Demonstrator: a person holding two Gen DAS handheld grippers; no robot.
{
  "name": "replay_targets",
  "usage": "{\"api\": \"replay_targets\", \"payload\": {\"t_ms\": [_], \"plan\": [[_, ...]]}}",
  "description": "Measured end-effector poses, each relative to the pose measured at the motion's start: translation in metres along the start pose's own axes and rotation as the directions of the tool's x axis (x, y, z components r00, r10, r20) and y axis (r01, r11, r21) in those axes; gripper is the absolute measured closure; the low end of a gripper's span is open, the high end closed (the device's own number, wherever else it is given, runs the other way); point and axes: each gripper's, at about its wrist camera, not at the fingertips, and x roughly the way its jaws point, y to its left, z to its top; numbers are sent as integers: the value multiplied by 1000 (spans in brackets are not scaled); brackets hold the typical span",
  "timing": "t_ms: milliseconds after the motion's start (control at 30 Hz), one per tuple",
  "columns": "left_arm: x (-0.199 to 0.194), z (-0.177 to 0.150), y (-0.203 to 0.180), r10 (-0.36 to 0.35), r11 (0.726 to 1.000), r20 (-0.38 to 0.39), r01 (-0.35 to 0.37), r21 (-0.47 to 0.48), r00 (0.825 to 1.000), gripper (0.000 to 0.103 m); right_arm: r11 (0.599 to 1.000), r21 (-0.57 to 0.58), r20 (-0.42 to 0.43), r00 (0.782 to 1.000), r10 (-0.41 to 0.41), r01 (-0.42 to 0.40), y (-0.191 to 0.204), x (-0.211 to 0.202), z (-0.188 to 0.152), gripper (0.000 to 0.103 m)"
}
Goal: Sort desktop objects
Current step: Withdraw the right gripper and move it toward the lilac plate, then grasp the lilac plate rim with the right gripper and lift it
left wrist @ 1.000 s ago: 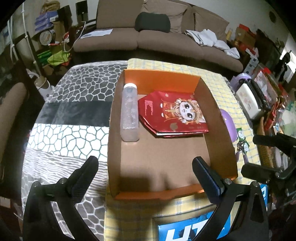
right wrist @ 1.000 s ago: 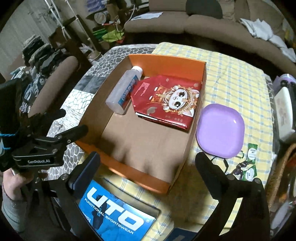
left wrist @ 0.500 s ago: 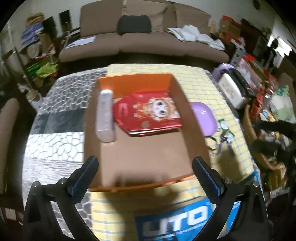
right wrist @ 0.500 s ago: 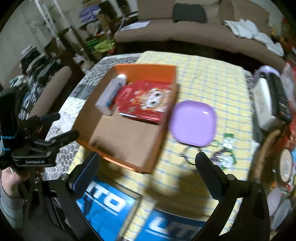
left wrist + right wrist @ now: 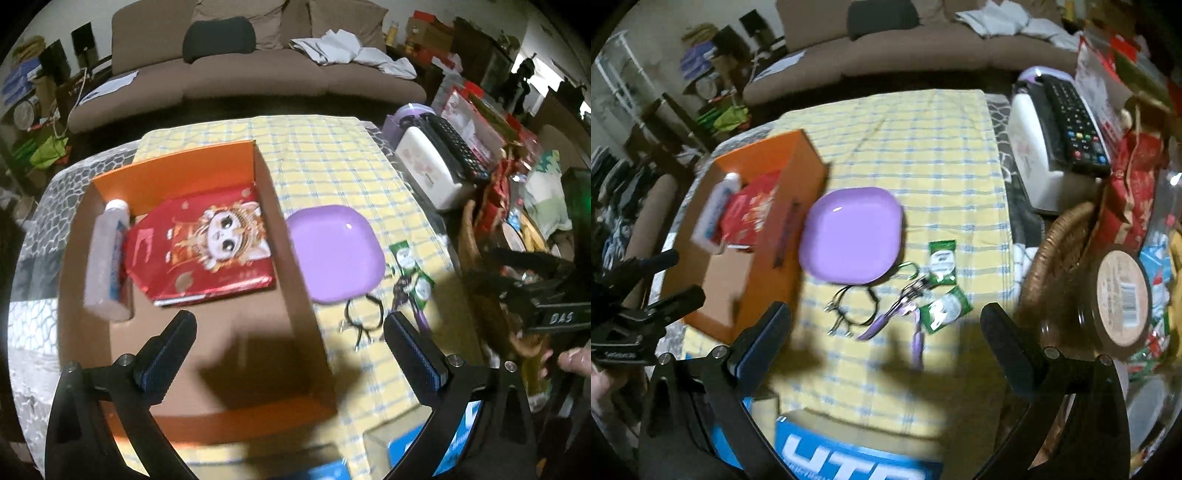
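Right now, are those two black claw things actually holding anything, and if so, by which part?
No, nothing is held. The left gripper and the right gripper both stand open and empty above the table.

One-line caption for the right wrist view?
Open right claw hovers above cords and green packets beside a purple plate on checked cloth.

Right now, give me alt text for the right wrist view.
The open right gripper hovers over a yellow checked cloth holding a purple plate, green packets, a black cord and purple utensils. An orange box with a bottle and red packet sits left.
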Motion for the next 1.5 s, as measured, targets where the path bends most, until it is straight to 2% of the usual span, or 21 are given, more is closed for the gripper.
{"api": "replay_targets", "payload": {"t_ms": [133, 233, 300, 367, 433, 567, 633, 667, 700, 833, 967, 1067, 1167, 1267, 1367, 1433, 1500], "plan": [[21, 15, -2, -28, 999, -12, 28, -33, 1000, 0, 1000, 7, -5, 1000, -8, 8, -7, 28, 13, 1], [31, 22, -3, -20, 999, -5, 20, -35, 1000, 0, 1000, 8, -13, 1000, -24, 24, -11, 53, 26, 8], [36, 25, -4, -25, 999, -7, 25, -37, 1000, 0, 1000, 6, -27, 999, -26, 26, -12, 70, 32, 27], [40, 27, -5, -30, 999, -9, 30, -34, 1000, 0, 1000, -3, -47, 999, -22, 22, -11, 90, 37, 36], [44, 29, -5, -33, 999, -11, 33, -35, 999, 0, 1000, -13, -57, 998, -26, 25, -9, 108, 41, 39], [49, 31, -5, -47, 998, -13, 46, -44, 999, 0, 999, -34, -80, 997, -13, 10, -3, 135, 46, 51], [50, 32, -6, -51, 998, -13, 50, -41, 999, 0, 999, -50, -91, 996, -8, 3, 0, 143, 46, 68], [51, 32, -7, -54, 998, -15, 53, -40, 998, 0, 998, -64, -96, 995, -4, -2, 2, 147, 46, 88], [51, 32, -8, -57, 998, -15, 57, -39, 998, 0, 997, -73, -101, 995, 1, -8, 4, 149, 45, 99], [50, 33, -9, -61, 998, -16, 60, -36, 998, 0, 997, -53, -103, 994, 43, -49, 2, 147, 44, 100], [48, 32, -9, -86, 994, -14, 85, -61, 996, 0, 997, 1, -60, 995, 79, -79, -9, 124, 48, 101], [46, 30, -11, -124, 989, -19, 122, -86, 992, 0, 996, 14, -45, 995, 91, -91, -16, 103, 52, 101], [40, 28, -9, -183, 969, 2, 181, -166, 983, 3, 997, 0, -9, 997, 75, -75, -22, 71, 57, 101], [33, 29, -10, -238, 943, 57, 245, -227, 970, 9, 997, -10, 14, 997, 74, -74, -29, 41, 63, 101], [31, 33, -21, -190, 961, 65, 199, -193, 980, 27, 996, -8, 34, 995, 92, -92, -33, 15, 64, 101], [32, 34, -26, -183, 963, 59, 191, -190, 981, 49, 993, -9, 42, 993, 114, -114, -34, 1, 63, 101], [34, 35, -27, -200, 959, 48, 206, -195, 979, 53, 990, -28, 40, 989, 139, -138, -33, -12, 61, 101]]}}
